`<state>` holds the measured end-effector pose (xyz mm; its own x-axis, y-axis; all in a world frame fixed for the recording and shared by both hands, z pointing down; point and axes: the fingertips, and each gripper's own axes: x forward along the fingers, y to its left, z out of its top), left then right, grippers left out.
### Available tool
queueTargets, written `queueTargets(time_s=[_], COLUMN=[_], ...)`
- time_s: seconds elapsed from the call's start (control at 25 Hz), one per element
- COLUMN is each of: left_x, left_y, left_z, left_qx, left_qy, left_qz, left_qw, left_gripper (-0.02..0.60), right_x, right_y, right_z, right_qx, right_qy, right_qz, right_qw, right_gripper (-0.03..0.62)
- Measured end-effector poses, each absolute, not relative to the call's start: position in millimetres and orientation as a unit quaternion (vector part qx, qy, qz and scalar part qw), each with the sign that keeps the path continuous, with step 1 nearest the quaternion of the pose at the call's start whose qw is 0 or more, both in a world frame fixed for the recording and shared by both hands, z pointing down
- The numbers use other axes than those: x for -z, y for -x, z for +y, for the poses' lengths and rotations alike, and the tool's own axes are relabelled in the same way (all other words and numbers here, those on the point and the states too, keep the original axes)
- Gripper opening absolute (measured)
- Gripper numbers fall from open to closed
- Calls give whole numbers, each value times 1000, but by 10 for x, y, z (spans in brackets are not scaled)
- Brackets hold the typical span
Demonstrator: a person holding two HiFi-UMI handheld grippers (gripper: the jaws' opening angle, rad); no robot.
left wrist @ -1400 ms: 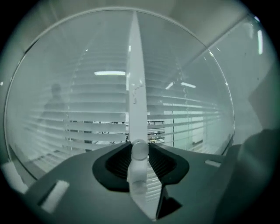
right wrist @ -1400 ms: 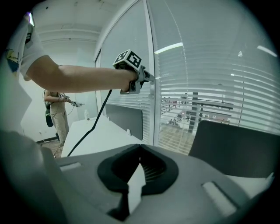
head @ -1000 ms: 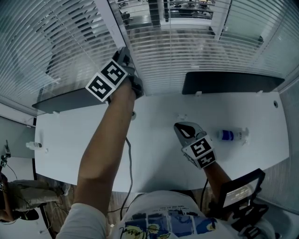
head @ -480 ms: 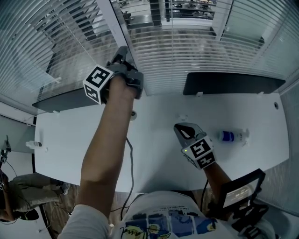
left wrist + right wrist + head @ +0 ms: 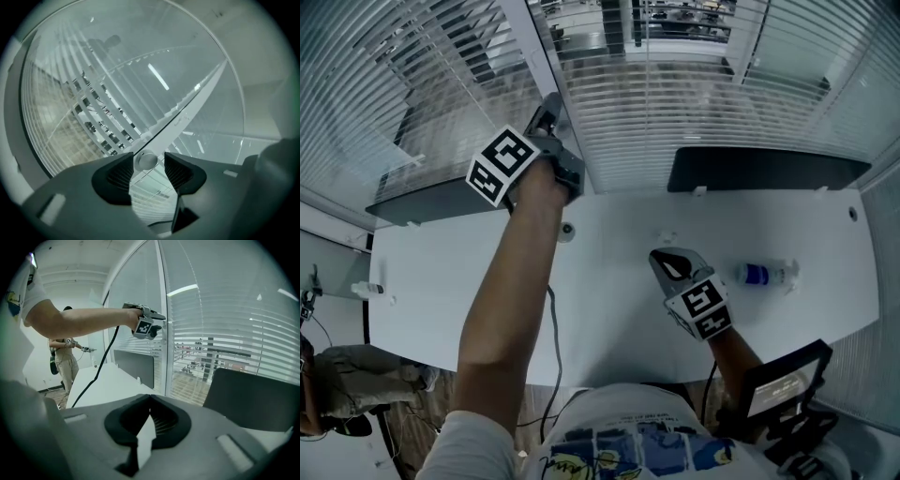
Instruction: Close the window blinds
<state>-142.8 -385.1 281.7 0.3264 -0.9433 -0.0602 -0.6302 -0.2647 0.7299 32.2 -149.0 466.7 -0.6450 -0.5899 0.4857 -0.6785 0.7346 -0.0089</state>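
Head view: the left gripper [image 5: 547, 105] is raised against the blinds [image 5: 703, 112], beside the window post [image 5: 528, 47]. Its jaws have just been opening and stand loose around the tilt wand [image 5: 190, 112], whose knob sits between them. Further right, the right gripper [image 5: 667, 261] is clenched and empty over the bare white table [image 5: 487, 281], with a bottle [image 5: 759, 273] nearer the table's right edge.

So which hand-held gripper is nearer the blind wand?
Left. The left hand-held gripper has the wand between its jaws, which have just been opening; the right hand-held gripper is down over the desk.
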Motion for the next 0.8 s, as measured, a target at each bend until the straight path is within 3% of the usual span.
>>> queueTargets(time_s=[0.16, 0.44, 0.8], left_x=[-2873, -2912, -2980], left_y=[1431, 1249, 1093], left_z=[-3765, -3631, -3790], left_qx=[115, -179, -408], left_qy=[-789, -790, -683], left_qz=[-572, -579, -498], left_qw=[194, -89, -344], left_gripper=[209, 207, 192], right_x=[-4673, -4688, -4736], right_y=[-341, -382, -428], right_z=[-1489, -1472, -1450], right_qx=[-92, -91, -92], right_qy=[-353, -356, -359], right_qz=[-902, -902, -901], right_qw=[229, 228, 226], right_gripper=[3, 3, 3])
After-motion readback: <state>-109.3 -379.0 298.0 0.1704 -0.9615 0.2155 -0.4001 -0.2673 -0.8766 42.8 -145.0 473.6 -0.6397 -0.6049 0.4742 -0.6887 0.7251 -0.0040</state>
